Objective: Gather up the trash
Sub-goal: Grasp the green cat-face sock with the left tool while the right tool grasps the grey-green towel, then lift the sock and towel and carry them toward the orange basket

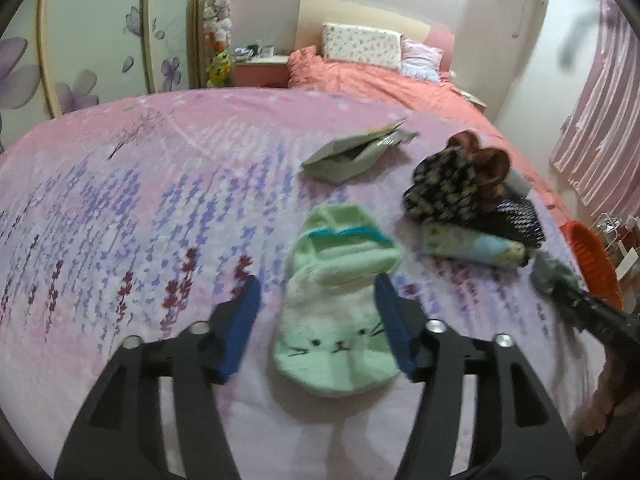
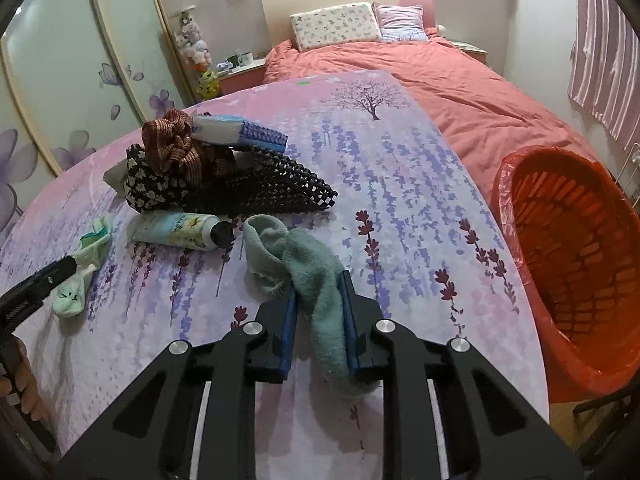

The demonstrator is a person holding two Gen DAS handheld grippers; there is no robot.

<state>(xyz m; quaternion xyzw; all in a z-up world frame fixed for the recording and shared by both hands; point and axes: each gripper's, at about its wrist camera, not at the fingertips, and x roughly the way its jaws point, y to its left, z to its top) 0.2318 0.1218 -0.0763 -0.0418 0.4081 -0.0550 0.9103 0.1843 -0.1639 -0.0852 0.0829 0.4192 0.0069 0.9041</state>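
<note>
My left gripper [image 1: 316, 292] is open, its blue pads on either side of a light green cat-face sock [image 1: 340, 320] that lies flat on the pink floral bedspread. My right gripper [image 2: 320, 286] is shut on a teal-grey sock [image 2: 316, 280], whose free end lies on the bedspread. The green sock also shows at the left of the right wrist view [image 2: 76, 280]. An orange basket [image 2: 580, 264] lined with a red bag stands at the bed's right edge; it also shows in the left wrist view [image 1: 592, 264].
A torn grey paper package [image 1: 352, 156] lies further back. A pile of scrunchies [image 2: 172, 148], a black-and-white pouch [image 2: 280, 188], a tissue pack [image 2: 236, 132] and a lotion tube [image 2: 180, 230] sits on the bedspread [image 2: 400, 184].
</note>
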